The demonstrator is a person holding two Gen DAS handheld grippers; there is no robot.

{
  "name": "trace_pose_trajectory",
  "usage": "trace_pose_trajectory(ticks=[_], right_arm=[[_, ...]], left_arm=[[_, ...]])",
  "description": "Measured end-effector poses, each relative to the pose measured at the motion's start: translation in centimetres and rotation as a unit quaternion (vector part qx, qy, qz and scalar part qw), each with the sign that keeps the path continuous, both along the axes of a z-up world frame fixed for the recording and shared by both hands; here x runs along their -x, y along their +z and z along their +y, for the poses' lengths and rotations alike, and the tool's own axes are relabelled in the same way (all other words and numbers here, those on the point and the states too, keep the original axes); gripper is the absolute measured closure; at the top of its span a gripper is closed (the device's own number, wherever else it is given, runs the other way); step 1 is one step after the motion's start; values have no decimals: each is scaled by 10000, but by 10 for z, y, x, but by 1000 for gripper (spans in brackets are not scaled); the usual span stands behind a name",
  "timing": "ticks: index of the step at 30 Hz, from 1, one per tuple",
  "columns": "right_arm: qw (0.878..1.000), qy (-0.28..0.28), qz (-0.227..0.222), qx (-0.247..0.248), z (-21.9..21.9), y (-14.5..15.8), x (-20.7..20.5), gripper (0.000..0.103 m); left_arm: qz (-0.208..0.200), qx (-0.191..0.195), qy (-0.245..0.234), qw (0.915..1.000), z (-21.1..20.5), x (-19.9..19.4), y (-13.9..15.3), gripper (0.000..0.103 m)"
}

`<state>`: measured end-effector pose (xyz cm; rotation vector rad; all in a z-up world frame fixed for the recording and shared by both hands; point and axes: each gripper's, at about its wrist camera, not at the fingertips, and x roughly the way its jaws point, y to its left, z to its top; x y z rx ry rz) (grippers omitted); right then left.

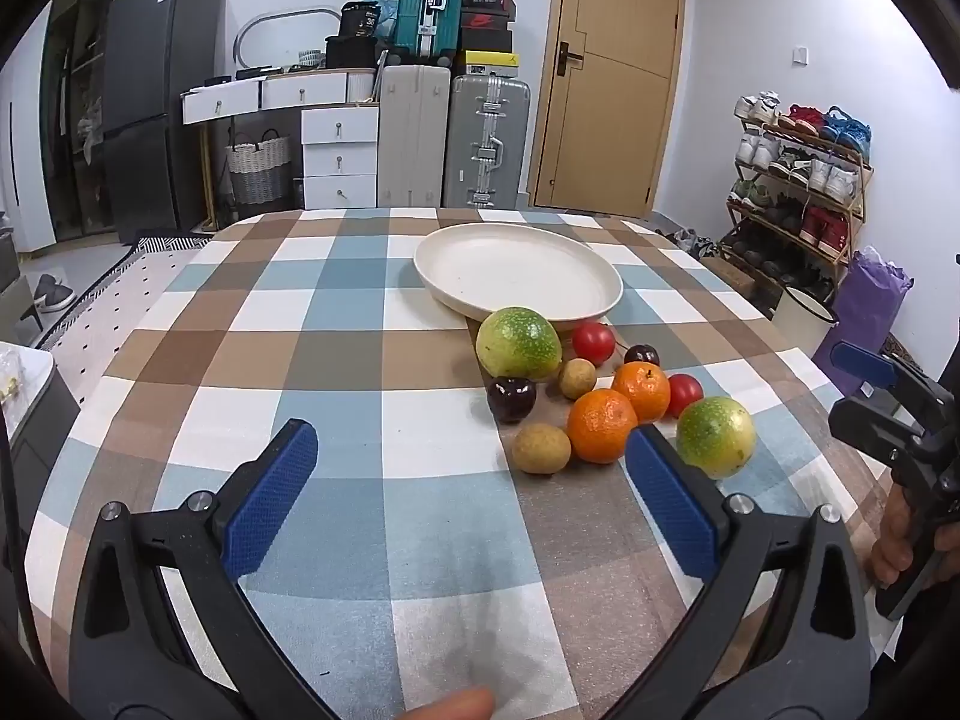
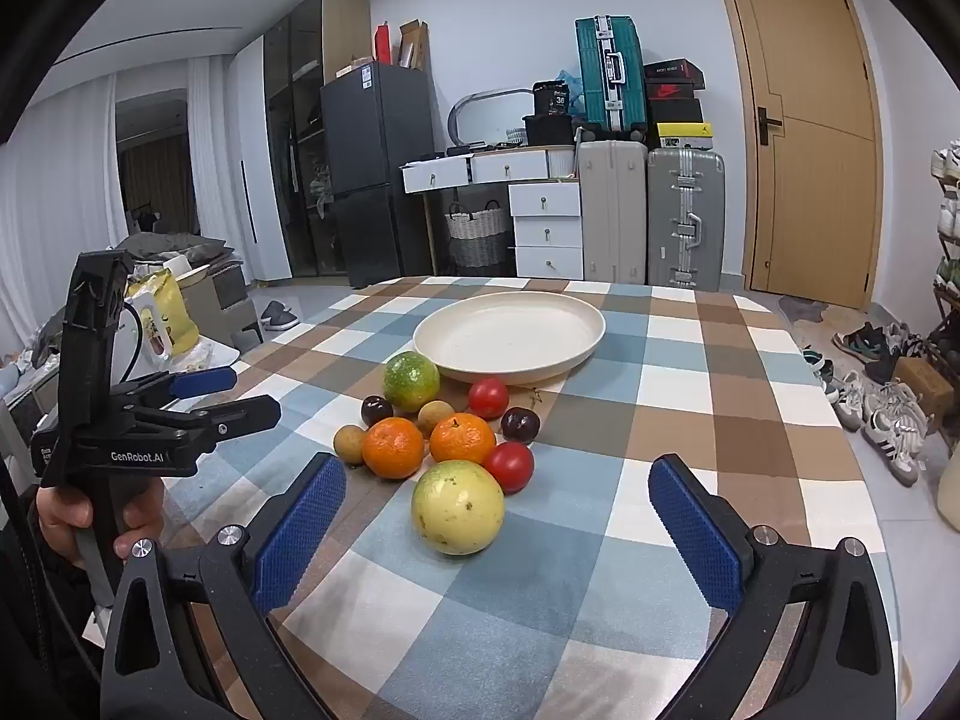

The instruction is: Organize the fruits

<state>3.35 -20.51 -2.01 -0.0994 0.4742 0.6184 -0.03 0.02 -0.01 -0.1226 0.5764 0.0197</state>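
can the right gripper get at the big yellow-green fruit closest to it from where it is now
Probably yes. The right gripper is open and empty, and the yellow-green fruit lies straight ahead between its fingers, at the near edge of the pile, with only bare tablecloth in front.

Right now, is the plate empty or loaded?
Empty. The cream plate shows only its bare inner surface in both views; all the fruit, like the nearest green-yellow one, lies on the tablecloth in front of it.

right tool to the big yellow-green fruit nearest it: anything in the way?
Nothing visible. The open right tool faces the round yellow-green fruit across bare checked tablecloth. Beyond it, two oranges and a red tomato crowd the path to the empty cream plate.
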Motion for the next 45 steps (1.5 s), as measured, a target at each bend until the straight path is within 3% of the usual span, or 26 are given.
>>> trace_pose_trajectory(ticks=[45], right_arm=[[10000,1,-35,-48,-1,0,0,0]], left_arm=[[25,-57,28,10000,-1,0,0,1]])
